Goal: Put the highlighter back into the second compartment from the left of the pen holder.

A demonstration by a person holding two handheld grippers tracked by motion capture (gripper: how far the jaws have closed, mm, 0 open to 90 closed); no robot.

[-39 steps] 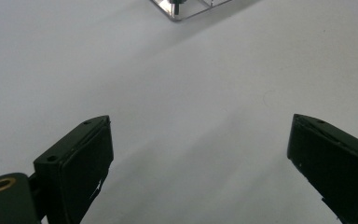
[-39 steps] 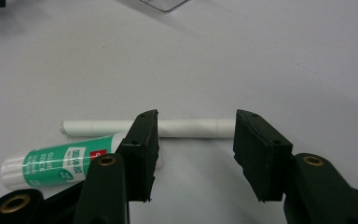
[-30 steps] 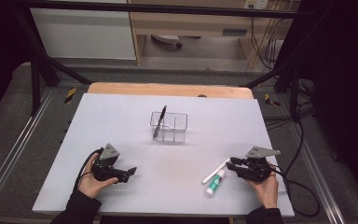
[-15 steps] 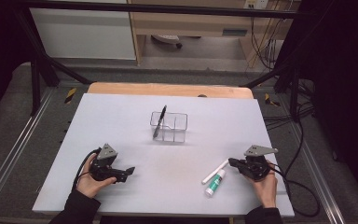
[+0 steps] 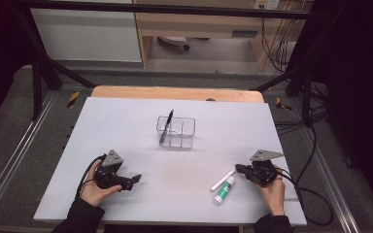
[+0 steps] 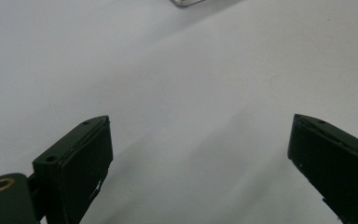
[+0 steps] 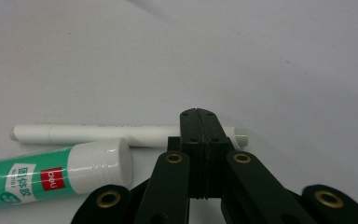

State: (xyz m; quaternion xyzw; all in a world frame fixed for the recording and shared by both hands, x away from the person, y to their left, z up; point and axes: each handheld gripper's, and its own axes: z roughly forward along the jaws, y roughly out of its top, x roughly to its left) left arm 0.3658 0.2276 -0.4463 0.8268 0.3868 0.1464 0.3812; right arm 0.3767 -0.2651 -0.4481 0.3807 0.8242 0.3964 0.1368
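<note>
So my right tool (image 5: 239, 169) has its jaws pressed together with nothing pinched, tips parked right at the near end of the white pen (image 7: 121, 133) on the tabletop (image 5: 126, 121). The glue stick (image 7: 56, 175) lies just beside the pen, touching or nearly so. My guess is the pen's light, stiff and a bit slick, so it'll roll if nudged; I'd spread the jaws and grab it mid-barrel, across its length. My left tool (image 6: 200, 172) sits spread wide over bare tabletop, holding nothing. The right gripper view gives me the glue label and the closed tips up close, while the high view adds the clear organizer (image 5: 177, 132) with a black pen (image 5: 165, 126) standing in it.
</note>
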